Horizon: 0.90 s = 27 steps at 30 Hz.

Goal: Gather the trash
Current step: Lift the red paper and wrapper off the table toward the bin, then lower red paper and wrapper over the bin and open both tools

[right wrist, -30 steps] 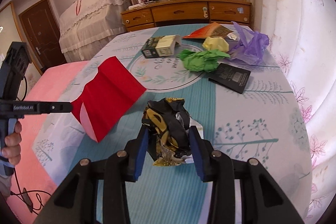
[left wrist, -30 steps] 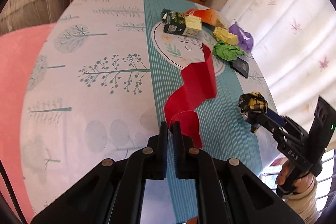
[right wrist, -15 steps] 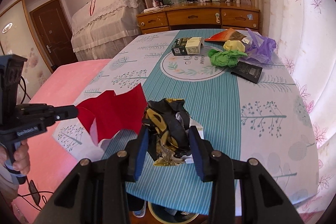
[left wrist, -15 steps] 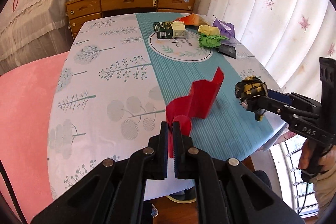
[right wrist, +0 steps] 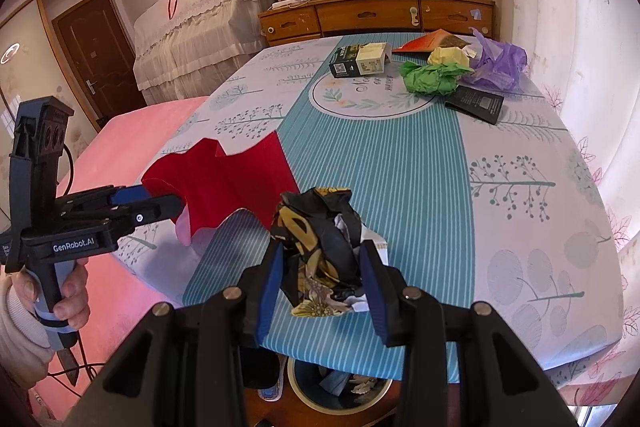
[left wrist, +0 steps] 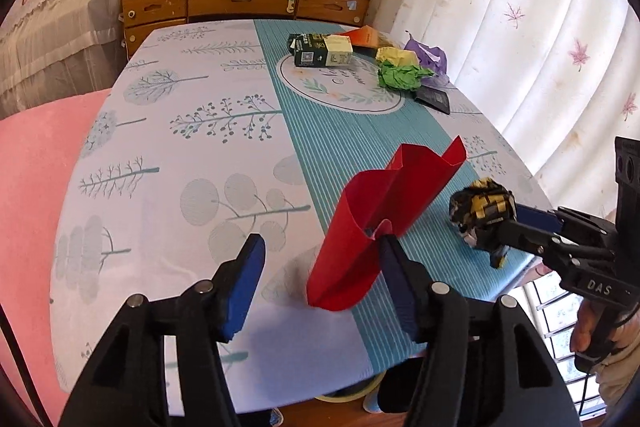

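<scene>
My left gripper (left wrist: 320,267) is open; a curled red paper sheet (left wrist: 380,215) hangs against its right finger, over the table's near edge. In the right wrist view the red sheet (right wrist: 224,183) sits at the left gripper's tips (right wrist: 168,205). My right gripper (right wrist: 320,267) is shut on a crumpled black-and-yellow wrapper (right wrist: 320,239), also seen in the left wrist view (left wrist: 482,211). A trash bin (right wrist: 340,383) with scraps stands on the floor below the table edge.
At the table's far end lie a green-and-cream carton (right wrist: 360,61), an orange packet (right wrist: 430,41), yellow paper (right wrist: 448,57), a green crumpled ball (right wrist: 430,77), a purple bag (right wrist: 498,63) and a black booklet (right wrist: 474,103). A pink bed (right wrist: 132,135) is left; curtains are right.
My left gripper has opened; the red sheet, earlier pinched between its fingers, is now loose against the right finger. Both grippers have drawn back to the table's near edge.
</scene>
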Tool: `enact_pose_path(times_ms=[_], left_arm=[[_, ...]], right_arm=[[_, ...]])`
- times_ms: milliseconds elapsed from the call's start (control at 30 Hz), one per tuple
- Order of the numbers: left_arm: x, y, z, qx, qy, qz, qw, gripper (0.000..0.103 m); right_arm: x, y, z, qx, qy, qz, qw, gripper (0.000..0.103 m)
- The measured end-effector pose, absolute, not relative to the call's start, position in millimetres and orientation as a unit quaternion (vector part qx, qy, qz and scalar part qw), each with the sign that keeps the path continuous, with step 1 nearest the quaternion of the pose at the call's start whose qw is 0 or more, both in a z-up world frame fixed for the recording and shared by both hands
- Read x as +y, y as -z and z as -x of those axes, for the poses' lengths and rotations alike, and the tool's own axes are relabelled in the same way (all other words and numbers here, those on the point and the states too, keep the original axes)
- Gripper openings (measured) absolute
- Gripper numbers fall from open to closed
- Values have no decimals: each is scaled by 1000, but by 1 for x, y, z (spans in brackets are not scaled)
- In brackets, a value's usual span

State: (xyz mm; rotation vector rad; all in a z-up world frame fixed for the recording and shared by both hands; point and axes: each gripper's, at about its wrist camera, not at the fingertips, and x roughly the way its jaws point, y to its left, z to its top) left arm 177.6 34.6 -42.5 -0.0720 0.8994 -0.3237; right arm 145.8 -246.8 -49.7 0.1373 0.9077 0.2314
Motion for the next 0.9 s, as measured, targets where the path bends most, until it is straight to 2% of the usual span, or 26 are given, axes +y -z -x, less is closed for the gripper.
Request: enact_pose_path(times_ms=[100,133,167,233,700,900], left_arm=[[28,40,-181,416,158,29,895,57],[26,38,-180,408,162,27,898,50],[22,36,-179,398,168,24,902,32],[13,32,-177,389,179,18,903,6],[21,-15,-98,327,209,14,921,3],[35,-28,-57,328,238,15,914,3]], right_arm=[[-244,53,-148,440,-115,-66,888,39],[-243,53,-148,439,-116,-65,888,39],[-242,52,-148,438,-119,-66,888,39],[-241,52,-147,437,-123,-67,888,39],[-229,35,-85,444,-122,-81,884,39],[-217,34,-50,455,-129,-87,877,39]])
